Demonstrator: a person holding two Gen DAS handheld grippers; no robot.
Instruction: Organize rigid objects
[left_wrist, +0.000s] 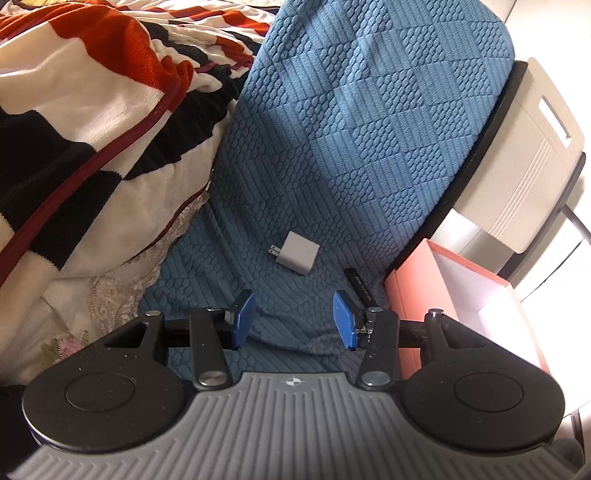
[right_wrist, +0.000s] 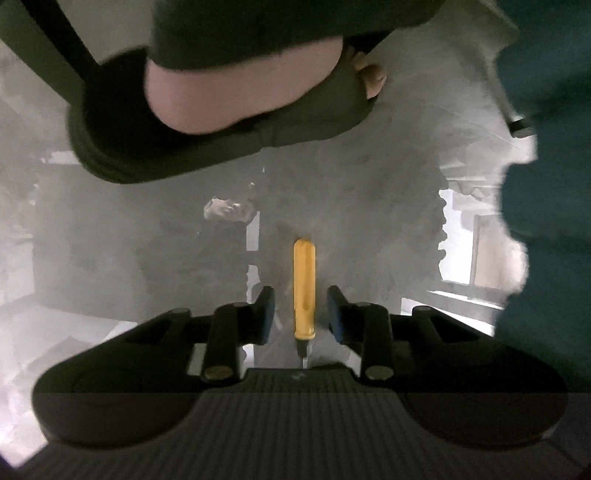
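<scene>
Right tool (right_wrist: 301, 314): jaws apart, pads clear of the yellow-handled screwdriver (right_wrist: 304, 288) lying on the floor (right_wrist: 369, 221) between them; nothing gripped. Left tool (left_wrist: 291, 319): open, empty, above the bed cover (left_wrist: 351, 129). White charger (left_wrist: 295, 253) and black pen (left_wrist: 360, 286) lie beside the pink box (left_wrist: 406, 295). Risk: closing off-centre could roll the screwdriver away.

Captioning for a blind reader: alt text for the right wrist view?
A yellow-handled screwdriver lies on a grey floor between the right gripper's open pads, untouched. A person's slippered foot is beyond it.
</scene>
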